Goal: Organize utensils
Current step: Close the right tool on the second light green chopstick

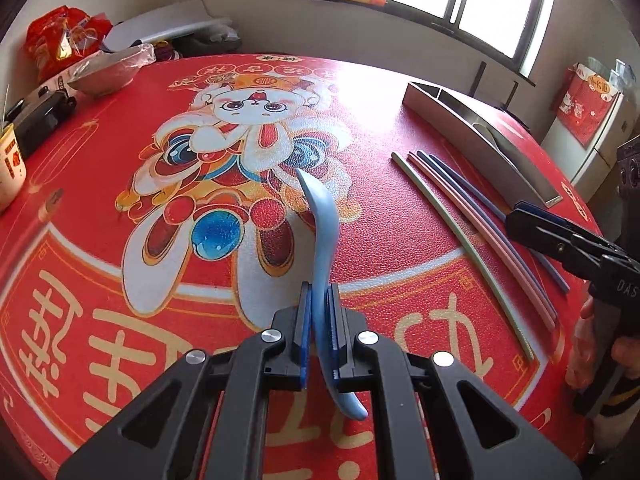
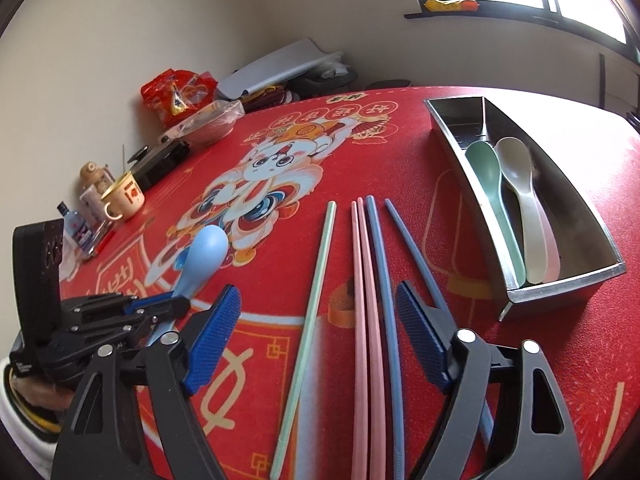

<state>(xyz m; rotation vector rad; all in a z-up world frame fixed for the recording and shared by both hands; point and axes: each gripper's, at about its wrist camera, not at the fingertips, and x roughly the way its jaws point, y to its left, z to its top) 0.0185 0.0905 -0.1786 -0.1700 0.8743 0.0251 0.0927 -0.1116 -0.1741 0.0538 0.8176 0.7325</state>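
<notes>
The steel tray [image 2: 516,280] at the far right of the red printed tablecloth [image 1: 100,208] serves as the collecting point, and everything else reads best from it. A green spoon [image 2: 494,184], a whitish spoon [image 2: 524,200] and a pink one barely showing beneath it already lie in the tray's near compartment, bowls pointing away, which suggests spoons go there while the smaller far compartment stands bare. The left gripper [image 1: 319,320], well to the left of the tray, is clamped narrowly on the handle of a blue spoon [image 1: 320,232], lifted clear of the cloth with its bowl forward; gripping low on the handle probably leaves the bowl end free to be laid in alongside the others. Just left of the tray, five chopsticks lie roughly parallel on the cloth: a green chopstick [image 2: 312,304] farthest from it, two pink chopsticks [image 2: 362,304] touching each other, then two blue chopsticks [image 2: 382,280] nearest. The right gripper [image 2: 316,344] hangs over their near ends with its jaws spread wide and nothing pressed between the pads, likely lining up to pick a pair.
</notes>
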